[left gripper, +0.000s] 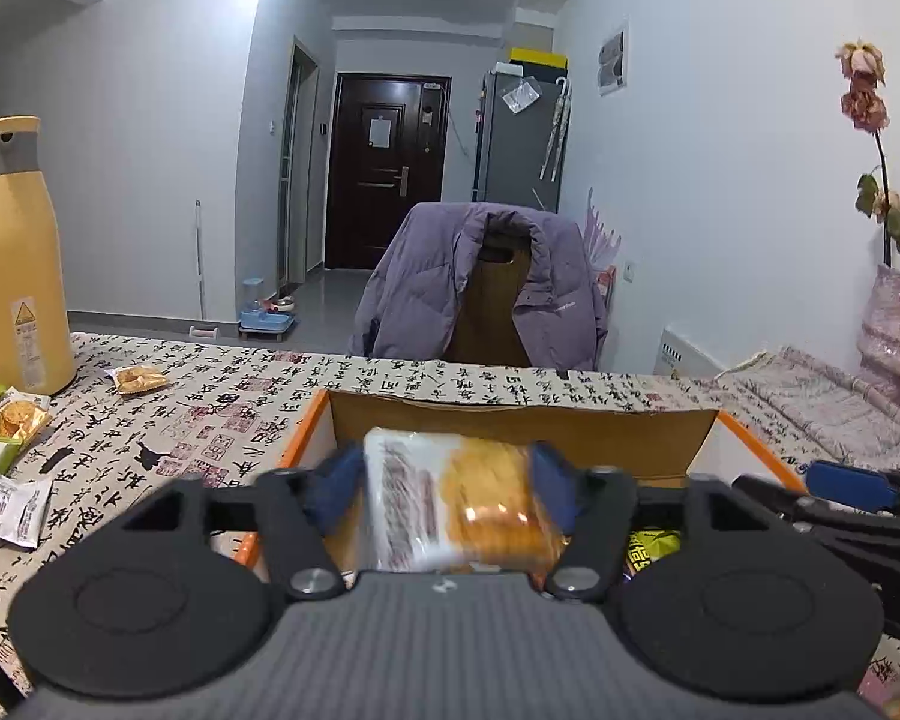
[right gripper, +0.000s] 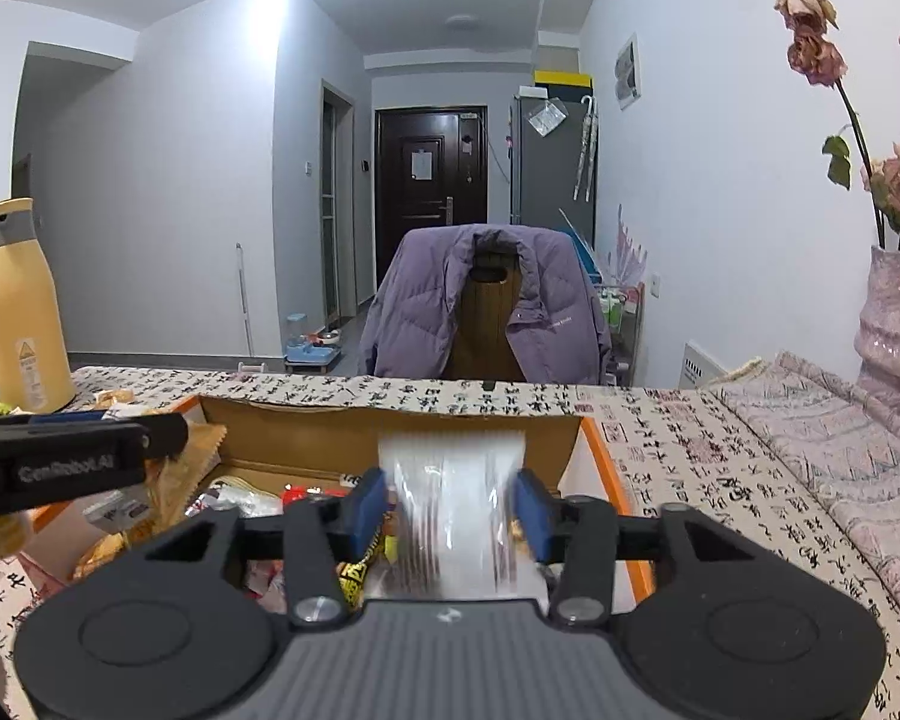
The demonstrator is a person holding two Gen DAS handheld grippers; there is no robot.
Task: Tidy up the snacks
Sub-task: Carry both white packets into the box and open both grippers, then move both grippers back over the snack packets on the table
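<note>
My left gripper [left gripper: 447, 480] is shut on an orange-and-white cracker packet [left gripper: 456, 498] and holds it over the open cardboard box [left gripper: 510, 420] with orange edges. My right gripper [right gripper: 450, 507] is shut on a clear white snack packet [right gripper: 456, 510] above the same box [right gripper: 390, 426], which holds several mixed snack packs [right gripper: 258, 498]. The left gripper shows at the left edge of the right wrist view [right gripper: 72, 456], and the right gripper shows at the right edge of the left wrist view [left gripper: 846, 486].
Loose snack packets [left gripper: 141, 379] lie on the calligraphy-print tablecloth [left gripper: 210, 396] left of the box. A tall yellow bottle [left gripper: 15, 264] stands at the far left. A pink vase of dried roses [right gripper: 897, 324] stands at the right. A chair with a purple jacket [left gripper: 480, 288] is behind the table.
</note>
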